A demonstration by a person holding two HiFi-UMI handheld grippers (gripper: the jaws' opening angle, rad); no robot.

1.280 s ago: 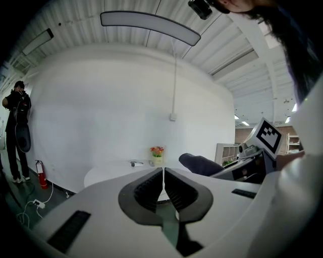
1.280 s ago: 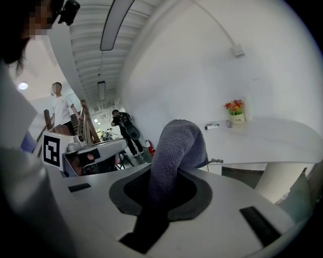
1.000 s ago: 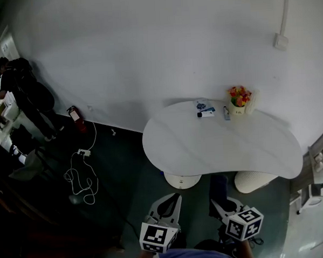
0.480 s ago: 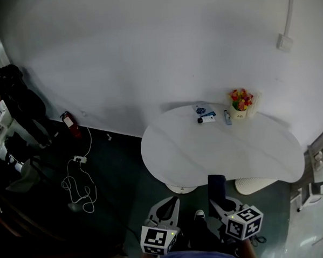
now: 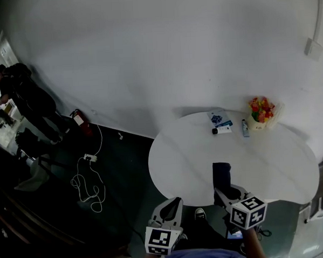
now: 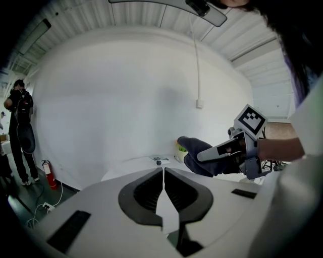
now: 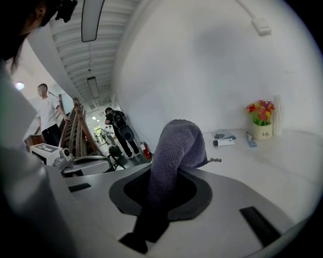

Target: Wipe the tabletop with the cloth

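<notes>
At near edge of counter [image 5: 195,151]: right claw [image 5: 227,192] clamped on dark cloth [image 5: 221,174], which reaches over the white top; contact unclear. Left claw [image 5: 171,207] closed, empty, off the counter. Wiping judged not begun; whole surface left to do.

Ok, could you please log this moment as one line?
right gripper: shut on cloth | cloth: over near edge of table | left gripper: shut, empty | wiping: not started

I was looking into a bare lab-like hall: plain white wall [image 5: 147,62], fire extinguisher [image 5: 79,121], power strip [image 5: 89,156] and loose cable [image 5: 86,184] on a dark floor [image 5: 123,171], ceiling strip light [image 7: 91,20].
</notes>
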